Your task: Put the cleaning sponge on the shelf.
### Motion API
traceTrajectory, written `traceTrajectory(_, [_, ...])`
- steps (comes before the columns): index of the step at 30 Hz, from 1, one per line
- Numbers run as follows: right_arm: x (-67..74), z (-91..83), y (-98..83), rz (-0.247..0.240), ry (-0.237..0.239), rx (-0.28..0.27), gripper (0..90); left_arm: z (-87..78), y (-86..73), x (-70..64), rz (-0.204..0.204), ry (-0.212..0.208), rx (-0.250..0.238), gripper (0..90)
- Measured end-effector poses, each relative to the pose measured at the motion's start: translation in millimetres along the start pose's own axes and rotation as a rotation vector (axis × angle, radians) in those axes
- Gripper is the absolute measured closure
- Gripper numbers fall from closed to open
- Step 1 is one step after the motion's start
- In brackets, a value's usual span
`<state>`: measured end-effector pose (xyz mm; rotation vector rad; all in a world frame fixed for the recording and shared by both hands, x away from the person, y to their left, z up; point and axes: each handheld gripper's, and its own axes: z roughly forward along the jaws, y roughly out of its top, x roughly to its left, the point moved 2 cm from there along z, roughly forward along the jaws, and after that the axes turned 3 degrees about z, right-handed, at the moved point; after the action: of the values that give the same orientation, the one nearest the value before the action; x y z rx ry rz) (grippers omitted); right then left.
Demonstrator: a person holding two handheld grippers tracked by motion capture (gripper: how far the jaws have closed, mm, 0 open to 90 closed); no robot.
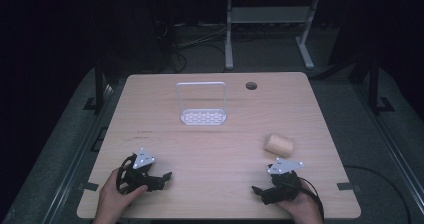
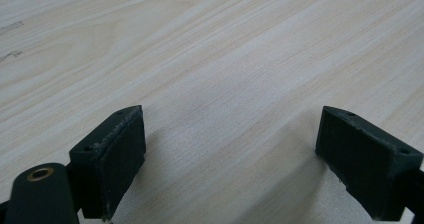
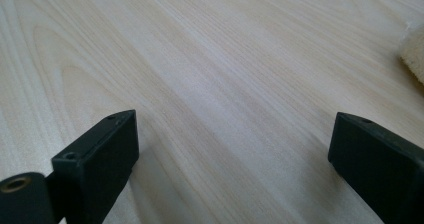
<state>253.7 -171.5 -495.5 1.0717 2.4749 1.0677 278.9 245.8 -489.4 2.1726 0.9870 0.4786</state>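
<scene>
roll lying on table, just beyond right gripper, apart from it | right gripper jaws spread wide, nothing between, low over table | left gripper jaws wide apart, empty, well left of roll | rack far ahead, between both grippers

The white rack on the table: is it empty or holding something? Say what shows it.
Empty: the white rack stands with nothing inside it; the tan roll lies apart.
</scene>
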Motion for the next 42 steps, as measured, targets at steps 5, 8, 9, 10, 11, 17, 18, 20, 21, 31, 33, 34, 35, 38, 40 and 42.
traceTrajectory(5, [0.1, 0.0, 0.1, 0.001, 0.001, -0.001, 5.6, 0.0, 0.0, 0.0, 0.000, 0.000, 0.001, 11.8])
traceTrajectory(8, [0.2, 0.0, 0.1, 0.002, 0.001, -0.002, 5.7, 0.0, 0.0, 0.0, 0.001, 0.000, 0.000, 11.8])
traceTrajectory(9, [0.1, 0.0, 0.1, 0.002, 0.001, -0.001, 5.7, 0.0, 0.0, 0.0, 0.001, 0.000, 0.000, 11.8])
traceTrajectory(10, [0.0, 0.0, 0.2, 0.003, 0.001, -0.002, 5.9, 0.0, 0.0, 0.0, 0.001, 0.000, 0.000, 11.8])
traceTrajectory(11, [-0.2, -0.1, 0.3, 0.002, 0.001, -0.002, 6.1, 0.0, 0.0, 0.1, 0.001, 0.000, 0.000, 11.8])
traceTrajectory(17, [-0.7, -4.6, 1.3, 0.015, 0.001, 0.011, 6.6, 0.0, 0.0, 0.0, 0.000, 0.000, 0.000, 11.8])
traceTrajectory(18, [-1.1, -6.0, 1.5, 0.015, 0.002, 0.009, 6.6, -0.1, 0.0, 0.1, 0.000, 0.000, 0.001, 11.8])
traceTrajectory(20, [-1.9, -7.3, 1.6, 0.013, -0.001, 0.005, 6.6, 0.0, 0.0, 0.0, 0.000, 0.000, 0.000, 11.8])
traceTrajectory(21, [-3.5, -10.7, 1.6, 0.019, -0.002, -0.002, 6.6, 0.0, 0.0, 0.0, 0.000, 0.000, 0.000, 11.8])
traceTrajectory(31, [-9.3, -25.9, -1.1, 0.035, -0.008, -0.022, 6.7, 0.0, 0.0, 0.0, 0.000, 0.000, 0.000, 11.9])
traceTrajectory(33, [-10.8, -29.1, -1.2, 0.034, -0.012, -0.030, 6.8, 0.0, 0.0, 0.1, 0.001, 0.000, 0.000, 11.8])
traceTrajectory(34, [-11.3, -30.5, -1.5, 0.037, -0.016, -0.031, 6.9, -0.1, 0.0, 0.1, 0.000, 0.000, 0.000, 11.9])
traceTrajectory(35, [-11.5, -31.8, -1.8, 0.041, -0.015, -0.031, 6.9, 0.0, 0.0, 0.0, 0.000, 0.000, 0.000, 11.8])
traceTrajectory(38, [-13.4, -33.9, -3.1, 0.037, -0.021, -0.033, 6.9, 0.0, 0.0, 0.0, 0.000, 0.000, 0.000, 11.8])
traceTrajectory(40, [-14.8, -35.7, -3.7, 0.039, -0.026, -0.035, 6.9, -0.1, 0.0, 0.1, 0.001, 0.000, 0.001, 11.9])
traceTrajectory(42, [-16.6, -37.7, -4.2, 0.043, -0.028, -0.040, 6.9, -0.1, 0.0, 0.1, 0.001, 0.000, 0.001, 11.8])
